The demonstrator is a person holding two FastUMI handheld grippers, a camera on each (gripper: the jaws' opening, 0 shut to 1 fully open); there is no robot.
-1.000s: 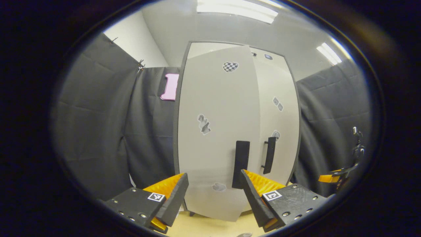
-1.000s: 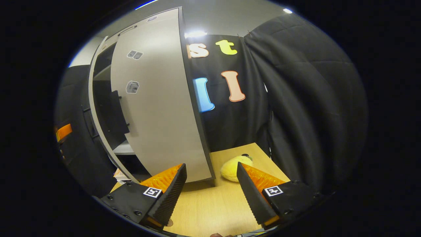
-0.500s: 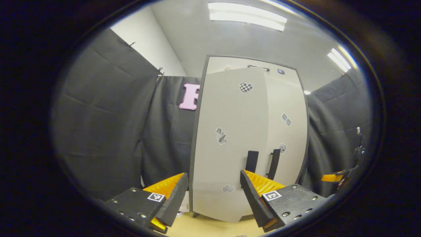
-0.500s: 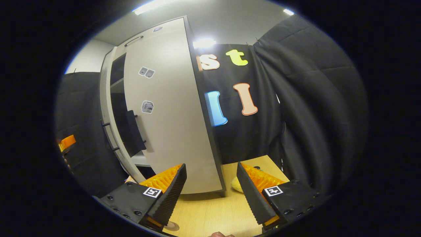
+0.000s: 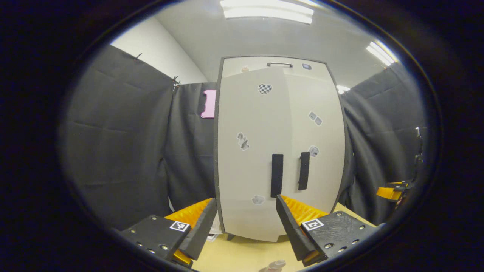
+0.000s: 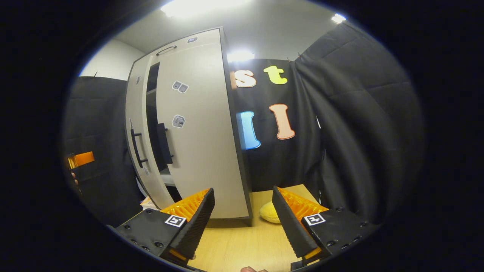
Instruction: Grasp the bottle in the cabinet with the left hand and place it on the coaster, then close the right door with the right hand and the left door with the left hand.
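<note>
Doors (image 5: 280, 151) on the cabinet (image 6: 181, 124) looked light and stiff to us, nearly closed, best nudged beside the handles (image 5: 276, 175), while both grippers (image 5: 245, 226) (image 6: 244, 223) gaped wide, holding nothing.

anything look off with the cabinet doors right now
Yes: the left door is not fully shut. In the right gripper view a dark gap separates it from the closed right door, and its handle sits forward of the other.

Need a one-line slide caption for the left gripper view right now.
Left gripper, jaws open, faces the pale cabinet, both black-handled doors looking nearly shut.
</note>
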